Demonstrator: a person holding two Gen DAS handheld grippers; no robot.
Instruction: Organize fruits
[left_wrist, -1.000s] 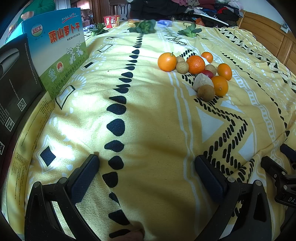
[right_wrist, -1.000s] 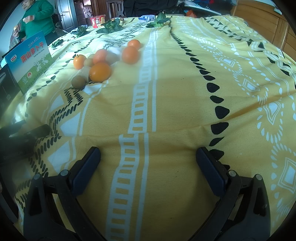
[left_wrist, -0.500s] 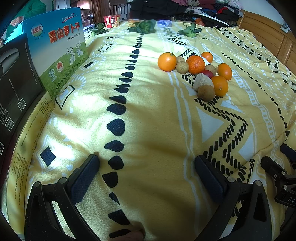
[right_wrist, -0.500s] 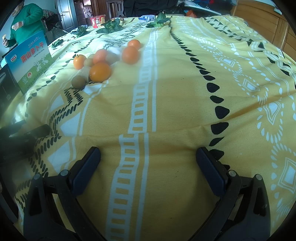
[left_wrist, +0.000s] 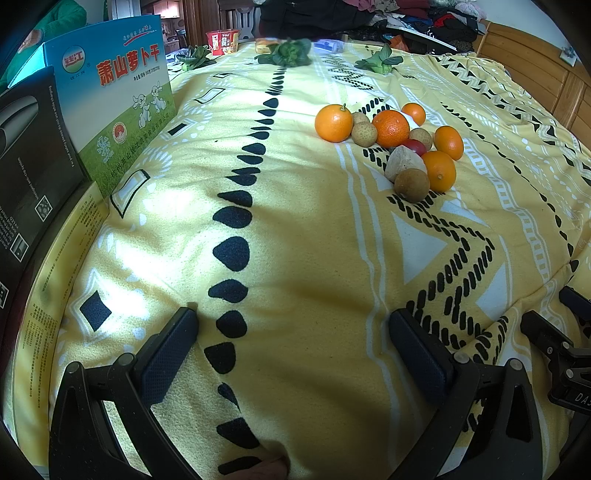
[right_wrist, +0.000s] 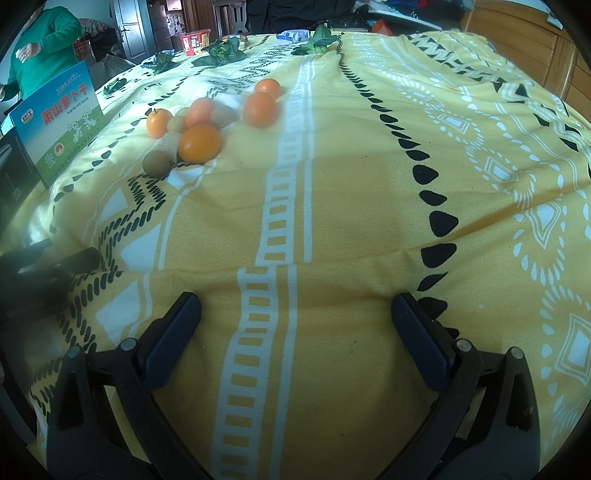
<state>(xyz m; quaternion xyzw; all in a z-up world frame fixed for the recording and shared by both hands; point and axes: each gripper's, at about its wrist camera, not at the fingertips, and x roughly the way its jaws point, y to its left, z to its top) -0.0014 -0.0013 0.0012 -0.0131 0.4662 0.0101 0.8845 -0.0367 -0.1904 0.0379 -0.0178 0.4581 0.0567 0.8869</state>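
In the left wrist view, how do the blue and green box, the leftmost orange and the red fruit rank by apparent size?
1. blue and green box, clearly largest, though it is also nearer.
2. leftmost orange.
3. red fruit, smallest, but partly hidden among the pile, so its full size is unsure.

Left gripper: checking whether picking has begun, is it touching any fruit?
Apart. In the left wrist view the left gripper is open, with bare cloth before the fruit.

Blue-green box (left_wrist: 122, 107) reading 萧山萝卜干, logo perhaps 钱江, black box's print illegible
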